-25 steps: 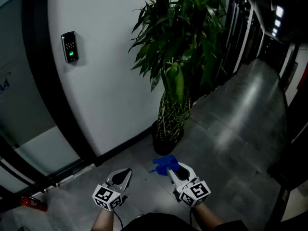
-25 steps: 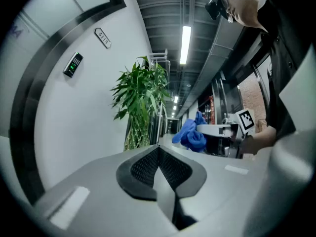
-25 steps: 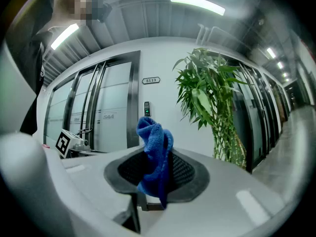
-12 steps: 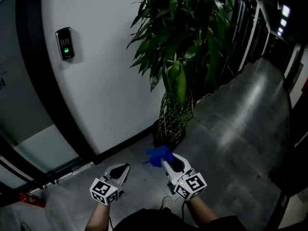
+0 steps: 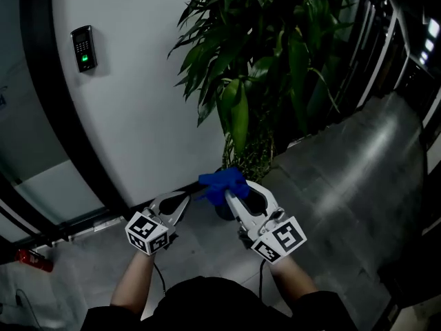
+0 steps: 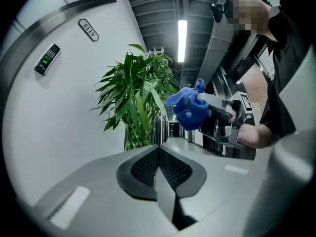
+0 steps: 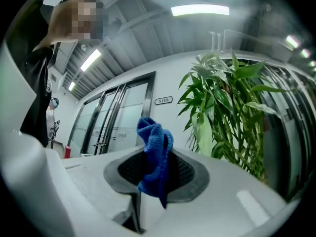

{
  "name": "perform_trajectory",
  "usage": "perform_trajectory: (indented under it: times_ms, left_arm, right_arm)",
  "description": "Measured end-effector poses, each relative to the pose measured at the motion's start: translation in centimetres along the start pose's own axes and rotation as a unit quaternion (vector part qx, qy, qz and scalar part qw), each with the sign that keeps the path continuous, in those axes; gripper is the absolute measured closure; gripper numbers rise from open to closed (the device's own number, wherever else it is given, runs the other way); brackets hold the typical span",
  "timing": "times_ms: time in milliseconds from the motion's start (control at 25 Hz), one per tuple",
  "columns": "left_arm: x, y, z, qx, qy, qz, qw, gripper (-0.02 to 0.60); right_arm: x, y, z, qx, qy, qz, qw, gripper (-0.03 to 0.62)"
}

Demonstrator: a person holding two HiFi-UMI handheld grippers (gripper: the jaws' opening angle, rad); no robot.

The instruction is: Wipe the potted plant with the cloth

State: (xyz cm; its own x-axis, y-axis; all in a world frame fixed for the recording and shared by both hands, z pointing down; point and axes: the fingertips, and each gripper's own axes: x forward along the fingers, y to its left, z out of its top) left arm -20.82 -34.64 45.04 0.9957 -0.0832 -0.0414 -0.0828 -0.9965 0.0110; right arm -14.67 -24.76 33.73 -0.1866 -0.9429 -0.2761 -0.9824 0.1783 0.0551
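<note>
Beside the white wall (image 5: 145, 116), the potted plant (image 5: 248, 67) is seen standing on the grey floor (image 5: 344, 178), its pot largely hidden behind the grippers. The blue cloth (image 5: 222, 185) is gripped tight in the right claw (image 5: 229, 197). It is bunched above the jaw tips and held in front of the plant's lower stems, below the drooping leaves. Whether it touches the plant cannot be told. The left claw (image 5: 183, 200) is held just beside it, jaws pressed together with nothing between them. A keypad reader (image 5: 83, 48) with a green light is mounted on the wall, well apart from the plant.
</note>
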Motion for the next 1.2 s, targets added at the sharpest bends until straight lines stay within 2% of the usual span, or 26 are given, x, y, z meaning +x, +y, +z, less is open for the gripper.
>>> perform_trajectory:
  times_ms: [200,400,560,680,800,1000,1200]
  left_arm:
    - [6.4,0.3,0.3,0.038,0.013,-0.019,0.9990,0.575]
    - [13.1,1.0,2.1,0.021,0.015,-0.076,0.9968,0.575]
    - [17.9,2.0,2.6,0.034,0.046,-0.112,0.9921,0.574]
    - [21.1,4.0,3.0,0.056,0.063,-0.112,0.9901,0.569]
    - [22.6,5.1,4.8,0.074,0.053,-0.114,0.9894,0.569]
    - [23.4,4.4,6.4,0.095,0.044,-0.144,0.9840,0.569]
    - [23.2,2.4,7.1,0.111,0.026,-0.174,0.9782,0.569]
  right_arm:
    - [-1.5,-3.4,2.8,-0.048,-0.011,0.002,0.999,0.485]
    - [0.1,-6.8,6.1,-0.076,-0.036,-0.022,0.996,0.485]
    - [2.3,-9.0,9.4,-0.086,-0.063,-0.041,0.993,0.485]
    - [3.8,-10.3,11.8,-0.097,-0.079,-0.051,0.991,0.485]
    - [5.2,-11.2,13.3,-0.108,-0.087,-0.061,0.989,0.485]
    - [7.8,-11.9,13.6,-0.122,-0.081,-0.069,0.987,0.485]
    - [10.2,-14.2,10.2,-0.091,-0.039,-0.094,0.991,0.485]
